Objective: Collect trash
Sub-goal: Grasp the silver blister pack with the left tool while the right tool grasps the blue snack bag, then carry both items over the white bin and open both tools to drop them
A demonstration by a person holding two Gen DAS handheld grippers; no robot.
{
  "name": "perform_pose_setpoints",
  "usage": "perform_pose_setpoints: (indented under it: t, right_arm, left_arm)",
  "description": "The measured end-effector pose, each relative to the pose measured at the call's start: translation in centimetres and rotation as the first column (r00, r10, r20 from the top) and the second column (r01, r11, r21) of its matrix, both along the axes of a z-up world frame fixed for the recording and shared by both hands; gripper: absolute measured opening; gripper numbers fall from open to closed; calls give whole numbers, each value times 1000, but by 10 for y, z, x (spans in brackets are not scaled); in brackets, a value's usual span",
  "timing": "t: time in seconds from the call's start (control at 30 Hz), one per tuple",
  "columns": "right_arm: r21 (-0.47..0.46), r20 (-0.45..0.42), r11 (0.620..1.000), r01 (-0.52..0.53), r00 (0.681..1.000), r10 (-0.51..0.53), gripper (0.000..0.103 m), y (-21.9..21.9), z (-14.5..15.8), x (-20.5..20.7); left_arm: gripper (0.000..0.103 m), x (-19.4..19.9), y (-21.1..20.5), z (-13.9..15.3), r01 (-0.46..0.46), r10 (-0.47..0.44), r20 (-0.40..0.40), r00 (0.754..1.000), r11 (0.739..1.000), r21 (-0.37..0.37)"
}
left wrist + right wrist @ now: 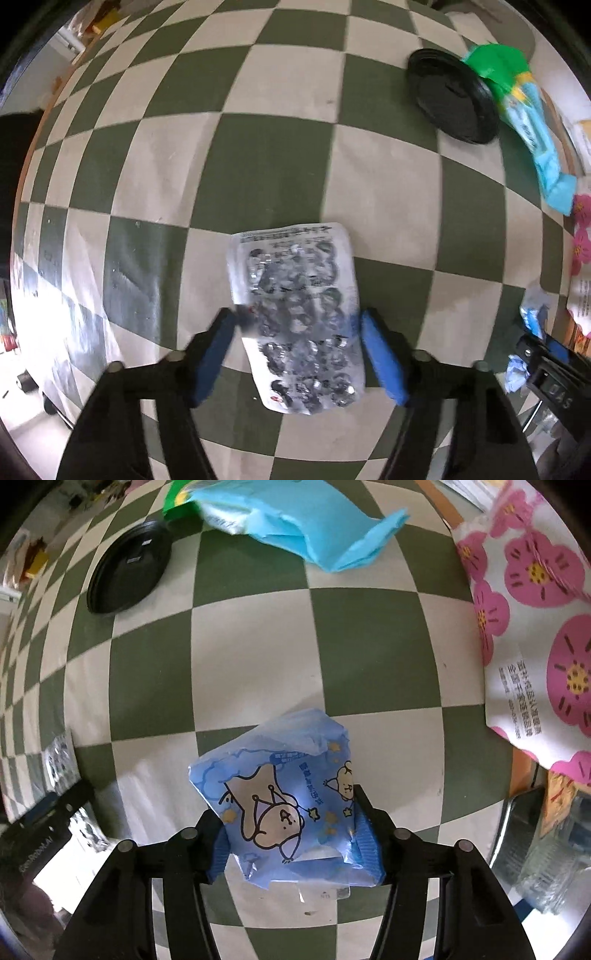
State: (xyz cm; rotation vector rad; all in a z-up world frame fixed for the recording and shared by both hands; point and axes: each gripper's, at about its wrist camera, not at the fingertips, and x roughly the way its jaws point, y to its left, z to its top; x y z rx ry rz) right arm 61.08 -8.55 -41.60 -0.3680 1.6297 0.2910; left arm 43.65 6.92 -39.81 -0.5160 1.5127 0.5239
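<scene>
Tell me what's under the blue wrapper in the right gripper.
Below the blue wrapper, held in the right gripper, lies the checkered cloth; it shows on all sides. The patch directly beneath the wrapper is covered, so anything there can't be seen.

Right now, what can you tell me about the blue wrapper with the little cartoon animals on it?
The blue wrapper is thin, crinkly plastic, sky blue with cartoon animals, yellow stars and small printed text. It looks crumpled, with one corner folded over on top. The right gripper has it pinched between its blue pads, above the green-and-cream checkered tablecloth. Whether it touches the cloth is unclear.
</scene>
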Motion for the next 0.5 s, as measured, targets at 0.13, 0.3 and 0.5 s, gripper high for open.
perform_pose_setpoints:
  t: [0.13, 0.3, 0.5]
  right_arm:
    - [13, 31, 1000, 2, 1000, -3, 41, 7, 4, -23]
    - [45, 20, 999, 28, 999, -29, 34, 1, 10, -25]
    - [104, 42, 994, 32, 998, -36, 25, -16, 24, -22]
  left_arm:
    - [62, 1, -27, 0, 34, -34, -3, 999, 999, 9]
    - [62, -7, -35, 15, 50, -51, 25, 998, 998, 27]
    - [62, -30, -39, 50, 81, -87, 89, 992, 994, 67]
